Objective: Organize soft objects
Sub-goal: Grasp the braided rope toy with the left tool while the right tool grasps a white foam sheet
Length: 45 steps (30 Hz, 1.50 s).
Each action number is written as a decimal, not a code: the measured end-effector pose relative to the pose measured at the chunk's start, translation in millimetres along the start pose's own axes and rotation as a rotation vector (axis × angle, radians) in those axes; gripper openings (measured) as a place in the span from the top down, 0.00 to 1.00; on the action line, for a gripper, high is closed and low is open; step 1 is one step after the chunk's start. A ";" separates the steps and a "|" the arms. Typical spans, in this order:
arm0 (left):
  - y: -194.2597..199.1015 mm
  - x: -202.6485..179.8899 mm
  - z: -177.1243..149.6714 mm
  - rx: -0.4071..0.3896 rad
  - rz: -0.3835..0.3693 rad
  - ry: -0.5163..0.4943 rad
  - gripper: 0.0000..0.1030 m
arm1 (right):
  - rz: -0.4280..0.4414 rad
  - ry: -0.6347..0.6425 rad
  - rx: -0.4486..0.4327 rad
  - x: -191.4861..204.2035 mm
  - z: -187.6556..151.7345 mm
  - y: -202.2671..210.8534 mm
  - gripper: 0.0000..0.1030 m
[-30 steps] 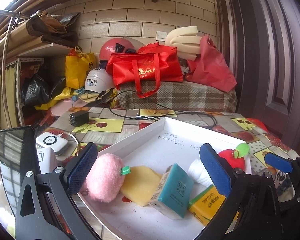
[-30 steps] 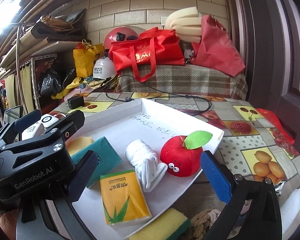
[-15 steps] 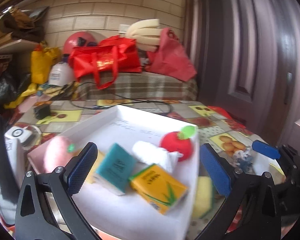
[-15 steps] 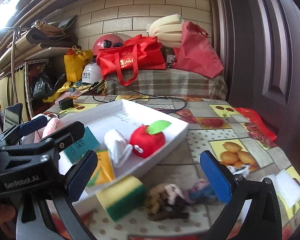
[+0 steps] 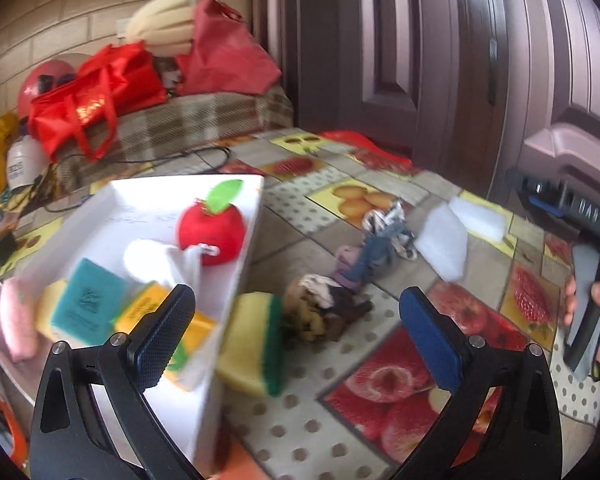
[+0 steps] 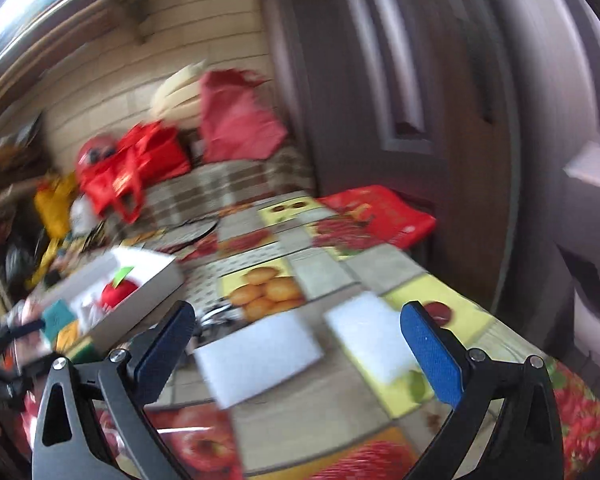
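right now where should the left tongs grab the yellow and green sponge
Take the yellow and green sponge across its flat faces from above. It stands on edge against the white tray, so the tray side looks blocked; the top is free. The left tongs are open.

Dark print on teal pack (image 5: 87, 303), white helmet (image 5: 20, 164), both too blurred to read

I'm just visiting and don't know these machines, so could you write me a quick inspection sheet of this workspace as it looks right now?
Surface: fruit-print tablecloth.
Job's things: plush apple, white cloth roll, teal pack, orange pack and pink plush in the white tray; yellow-green sponge, fabric bundle and two white foam pads on the tablecloth outside it.
Clutter: red bags, helmet.
Grippers: left gripper and right gripper open, empty.
Cables: black cable behind tray.
Surroundings: brick wall, dark door.
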State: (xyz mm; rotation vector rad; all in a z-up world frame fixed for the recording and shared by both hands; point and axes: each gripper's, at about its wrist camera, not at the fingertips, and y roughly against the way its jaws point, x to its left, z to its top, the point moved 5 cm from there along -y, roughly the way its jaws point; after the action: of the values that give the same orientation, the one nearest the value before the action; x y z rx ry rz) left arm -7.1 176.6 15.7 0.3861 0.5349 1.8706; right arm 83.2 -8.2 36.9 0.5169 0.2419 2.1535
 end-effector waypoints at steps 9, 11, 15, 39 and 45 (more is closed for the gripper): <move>-77.9 -59.8 20.4 0.165 0.045 -0.124 0.05 | -0.002 -0.262 0.077 -47.0 -5.8 -13.4 0.00; -94.8 -64.5 15.3 0.242 0.078 -0.158 0.07 | 0.003 -0.284 0.093 -50.5 -9.5 -13.2 0.00; -100.8 -60.3 13.8 0.272 0.061 -0.136 0.27 | 0.012 -0.311 0.117 -54.8 -12.3 -17.4 0.00; -28.2 -68.9 26.6 -0.046 -0.012 -0.078 0.68 | -0.058 0.278 0.474 -24.9 -19.6 -86.2 0.35; -19.8 -62.4 26.8 -0.089 -0.004 -0.048 0.68 | -0.049 0.236 0.327 -27.5 -6.0 -55.4 0.44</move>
State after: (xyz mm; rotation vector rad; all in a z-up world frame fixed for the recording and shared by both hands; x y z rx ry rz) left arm 43.8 128.8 27.1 0.3694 0.4187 1.8695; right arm 135.1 2.6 4.4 0.4320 0.7388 2.1357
